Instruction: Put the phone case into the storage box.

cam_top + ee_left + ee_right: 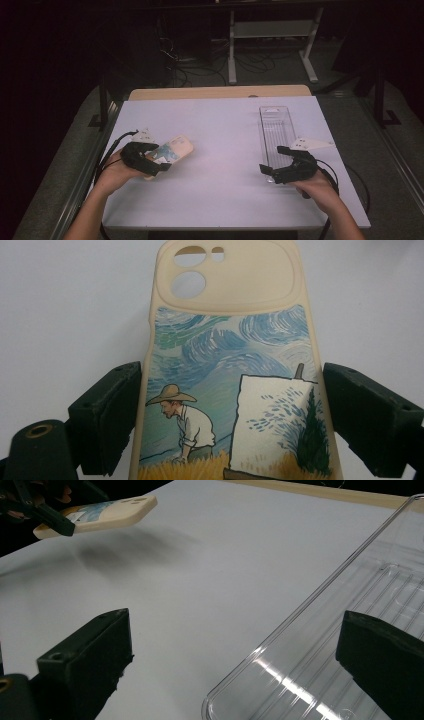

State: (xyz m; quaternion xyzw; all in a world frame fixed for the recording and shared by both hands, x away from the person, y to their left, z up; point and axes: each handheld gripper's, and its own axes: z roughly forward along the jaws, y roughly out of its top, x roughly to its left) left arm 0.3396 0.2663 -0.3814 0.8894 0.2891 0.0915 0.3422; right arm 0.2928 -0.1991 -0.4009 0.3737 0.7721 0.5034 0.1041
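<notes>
Near the worktop's (225, 125) left edge, toward its near corner, the person's left hand (112, 172) holds the left gripper (150, 162). Its two black jaws press on the long sides of a cream phone case (230, 365), so it has the case clamped between them. The case bears a painted scene of a man in a straw hat beside a white canvas under a swirling blue sky, and its camera cut-outs point away from the gripper. In the right gripper view the case (105, 510) hangs above the white surface, with a soft shadow on the worktop beneath it.

Toward the right edge lies a long clear plastic tray (275, 132), running from the far side to the near side. At its near end the right hand (317, 187) holds the right gripper (272, 160), jaws spread wide with nothing gripped. In its own view the tray's near corner (260, 680) lies between the two jaws.
</notes>
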